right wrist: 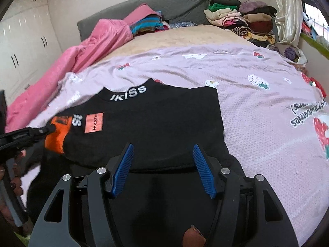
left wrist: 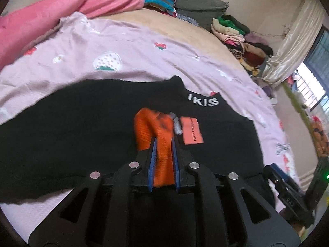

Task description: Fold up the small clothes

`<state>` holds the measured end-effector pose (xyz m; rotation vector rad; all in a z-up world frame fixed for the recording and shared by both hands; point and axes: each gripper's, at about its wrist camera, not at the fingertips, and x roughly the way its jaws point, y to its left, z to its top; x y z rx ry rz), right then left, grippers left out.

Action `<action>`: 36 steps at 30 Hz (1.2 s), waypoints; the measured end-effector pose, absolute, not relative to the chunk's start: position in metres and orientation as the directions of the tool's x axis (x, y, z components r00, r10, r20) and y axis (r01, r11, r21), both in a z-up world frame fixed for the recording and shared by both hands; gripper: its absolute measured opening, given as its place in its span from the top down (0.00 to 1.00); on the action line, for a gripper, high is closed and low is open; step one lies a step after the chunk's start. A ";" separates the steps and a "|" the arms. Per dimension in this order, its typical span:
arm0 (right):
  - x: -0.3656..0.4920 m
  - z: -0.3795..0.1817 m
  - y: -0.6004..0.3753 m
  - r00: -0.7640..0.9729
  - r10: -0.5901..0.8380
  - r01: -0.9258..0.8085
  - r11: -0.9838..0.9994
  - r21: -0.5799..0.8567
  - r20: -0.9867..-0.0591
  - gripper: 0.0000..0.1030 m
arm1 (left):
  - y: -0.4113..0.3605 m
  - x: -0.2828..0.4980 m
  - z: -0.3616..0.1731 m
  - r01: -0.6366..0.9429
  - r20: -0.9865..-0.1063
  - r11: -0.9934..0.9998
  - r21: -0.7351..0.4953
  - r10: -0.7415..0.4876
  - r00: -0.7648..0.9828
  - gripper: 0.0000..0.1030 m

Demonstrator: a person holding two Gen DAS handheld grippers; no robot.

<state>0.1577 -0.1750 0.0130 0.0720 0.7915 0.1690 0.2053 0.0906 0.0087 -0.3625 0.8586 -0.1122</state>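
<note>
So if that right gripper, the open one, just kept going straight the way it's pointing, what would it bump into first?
Most likely the black sweater. The right gripper points down at its lower part, jaws open with nothing between them, and the cloth lies right ahead. How close it is, the fisheye view doesn't show.

My left gripper was clamped on the orange cuff of the black top, cuff bunched between the blue pads. Orange label sat just right of the cuff, white collar lettering beyond it. Top lay on the lilac sheet. Pink blanket far left, clothes pile far right. Right gripper showed at the lower right edge.
</note>
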 end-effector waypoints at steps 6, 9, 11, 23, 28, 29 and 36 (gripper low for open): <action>0.172 0.004 -0.163 0.669 0.147 -0.137 0.988 0.073 -0.729 0.42 | 0.086 0.202 0.000 -0.039 -0.739 0.952 -0.304 -0.210 0.640 0.86; 0.181 -0.005 -0.161 0.645 0.130 -0.128 0.990 0.061 -0.753 0.40 | 0.082 0.208 -0.021 -0.053 -0.792 0.958 -0.280 -0.200 0.577 0.83; 0.184 -0.013 -0.161 0.625 0.110 -0.120 0.992 0.044 -0.773 0.40 | 0.084 0.209 -0.031 -0.070 -0.811 0.959 -0.275 -0.192 0.552 0.80; 0.177 -0.007 -0.157 0.627 0.136 -0.126 0.989 0.072 -0.767 0.25 | 0.100 0.179 -0.019 -0.071 -0.785 0.966 -0.251 -0.160 0.599 0.60; 0.163 0.012 -0.146 0.662 0.169 -0.163 0.983 0.080 -0.730 0.07 | 0.109 0.168 -0.010 -0.090 -0.770 0.962 -0.259 -0.149 0.620 0.38; 0.160 0.017 -0.143 0.673 0.176 -0.174 0.982 0.078 -0.718 0.06 | 0.111 0.166 -0.008 -0.093 -0.768 0.960 -0.263 -0.150 0.623 0.34; 0.146 0.036 -0.129 0.702 0.204 -0.207 0.975 0.079 -0.683 0.04 | 0.128 0.150 0.003 -0.145 -0.750 0.954 -0.264 -0.108 0.653 0.09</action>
